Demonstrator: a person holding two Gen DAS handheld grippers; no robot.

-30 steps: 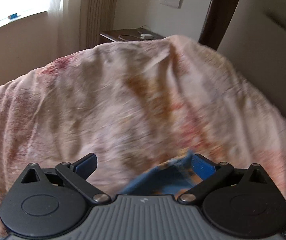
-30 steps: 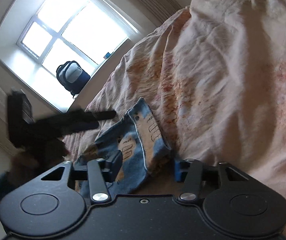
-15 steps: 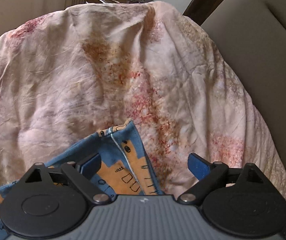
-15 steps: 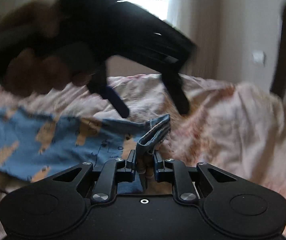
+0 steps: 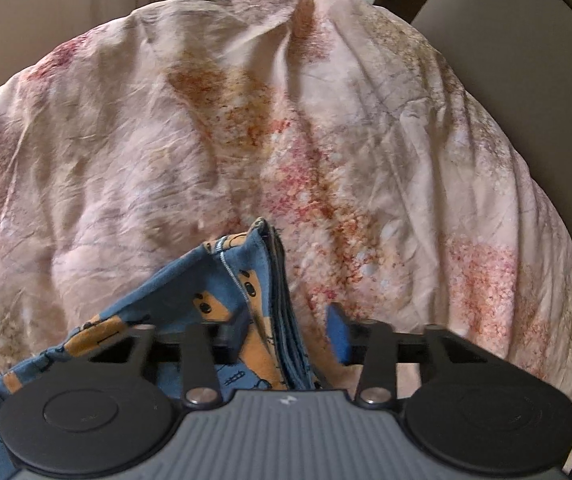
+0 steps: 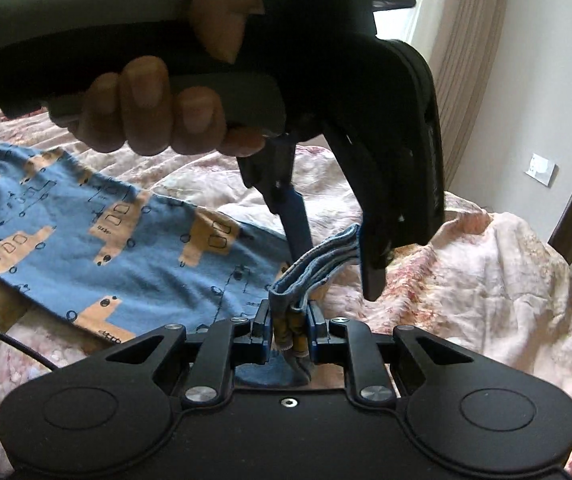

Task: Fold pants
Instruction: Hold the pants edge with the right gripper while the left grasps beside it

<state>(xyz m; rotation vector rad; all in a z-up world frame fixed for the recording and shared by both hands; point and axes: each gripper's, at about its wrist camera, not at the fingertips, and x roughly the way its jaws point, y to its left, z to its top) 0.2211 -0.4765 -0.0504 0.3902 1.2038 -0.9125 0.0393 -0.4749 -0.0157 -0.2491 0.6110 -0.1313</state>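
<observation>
Pants [image 6: 97, 240] spread flat on bedspread [image 6: 486, 280] | right gripper [image 6: 288, 330] pinching bunched hem | left gripper [image 5: 283, 330] closing around same hem, fabric between jaws | advice: grip all layers evenly before lifting.

Soft daylight from window [image 6: 426, 8], glare at curtain [image 6: 466, 60]. Near hand [image 6: 157, 120] backlit, dark. Fisheye bends edges; slight motion blur at left jaws.

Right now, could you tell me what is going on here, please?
A person is folding blue printed pants on a bed with a pink floral cover, using two handheld grippers. The right gripper is clamped on the bunched hem. The left gripper is closing around the same hem, with fabric between its jaws.
</observation>
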